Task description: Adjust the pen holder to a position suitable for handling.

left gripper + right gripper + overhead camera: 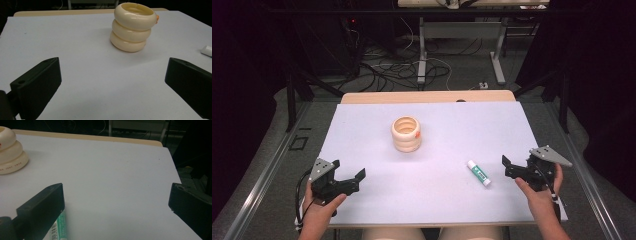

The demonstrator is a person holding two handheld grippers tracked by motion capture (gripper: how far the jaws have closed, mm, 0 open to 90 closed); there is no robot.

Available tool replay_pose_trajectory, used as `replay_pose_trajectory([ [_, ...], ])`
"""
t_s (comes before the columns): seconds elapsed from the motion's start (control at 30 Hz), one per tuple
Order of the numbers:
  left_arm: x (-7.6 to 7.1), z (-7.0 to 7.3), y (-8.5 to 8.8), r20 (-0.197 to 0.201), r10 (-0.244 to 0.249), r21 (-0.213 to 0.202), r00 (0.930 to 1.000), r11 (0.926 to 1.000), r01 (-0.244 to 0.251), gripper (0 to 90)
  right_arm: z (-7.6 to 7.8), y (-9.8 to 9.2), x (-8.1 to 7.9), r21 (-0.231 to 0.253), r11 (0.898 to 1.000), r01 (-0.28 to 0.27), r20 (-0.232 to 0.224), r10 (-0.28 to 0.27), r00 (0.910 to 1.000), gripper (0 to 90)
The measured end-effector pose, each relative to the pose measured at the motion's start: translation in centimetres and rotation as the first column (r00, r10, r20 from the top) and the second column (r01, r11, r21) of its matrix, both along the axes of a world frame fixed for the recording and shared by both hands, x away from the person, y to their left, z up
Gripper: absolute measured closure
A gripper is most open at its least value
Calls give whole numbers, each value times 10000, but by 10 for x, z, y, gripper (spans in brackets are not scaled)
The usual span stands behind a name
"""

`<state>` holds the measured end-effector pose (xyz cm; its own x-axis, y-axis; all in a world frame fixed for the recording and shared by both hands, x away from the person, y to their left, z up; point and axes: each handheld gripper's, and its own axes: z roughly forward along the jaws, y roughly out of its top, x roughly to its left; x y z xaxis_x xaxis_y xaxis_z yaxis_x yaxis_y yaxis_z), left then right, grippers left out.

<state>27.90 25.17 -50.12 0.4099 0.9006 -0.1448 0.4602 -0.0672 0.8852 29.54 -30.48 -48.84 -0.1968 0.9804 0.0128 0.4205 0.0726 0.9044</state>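
Across the white rectangular tabletop point(432, 200), largest item first: a cream ribbed holder shaped like three stacked rings point(406, 133) stands upright at 12 o'clock of centre. Left tongs point(348, 176), at 8 o'clock, rest with jaws spread wide, empty; right tongs point(511, 167), at 4 o'clock, likewise gape empty. Just beside the right tongs lies a white-and-green glue stick point(478, 173), flat, touching nothing.
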Motion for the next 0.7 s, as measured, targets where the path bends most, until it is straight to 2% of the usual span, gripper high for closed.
replay_pose_trajectory([
  [0.07, 0, 0, -1, -37, -29, 64, 10000, 10000, 29, 13, 0, 1, -1, 126, 9999, 67, 20, -68, 10000, 9],
  [0.2, 0, 2, -5, -36, -91, 110, 10000, 9999, 92, 28, -1, 0, -1, 73, 9999, 111, 303, -113, 9995, 14],
  [0.33, 1, 4, -8, -28, -49, 92, 10000, 9999, 49, 45, 0, 0, -3, 86, 10000, 44, 89, -45, 10000, 20],
  [0.43, 3, 8, -11, -18, -62, 24, 10000, 10000, 62, 50, 0, 2, -3, 145, 9999, 43, 95, -45, 9999, 24],
  [0.53, 6, 13, -13, 0, 20, -318, 10000, 9995, -20, 61, 1, 3, -4, 190, 9998, 39, 251, -43, 9997, 38],
  [0.57, 7, 14, -14, 13, 25, -345, 10000, 9994, -25, 71, 2, 3, -5, 178, 9998, -47, 111, 45, 9999, 40],
  [0.7, 12, 19, -16, 51, 119, -377, 9999, 9992, -117, 90, 1, 5, -4, 282, 9996, 16, 199, -22, 9998, 47],
])
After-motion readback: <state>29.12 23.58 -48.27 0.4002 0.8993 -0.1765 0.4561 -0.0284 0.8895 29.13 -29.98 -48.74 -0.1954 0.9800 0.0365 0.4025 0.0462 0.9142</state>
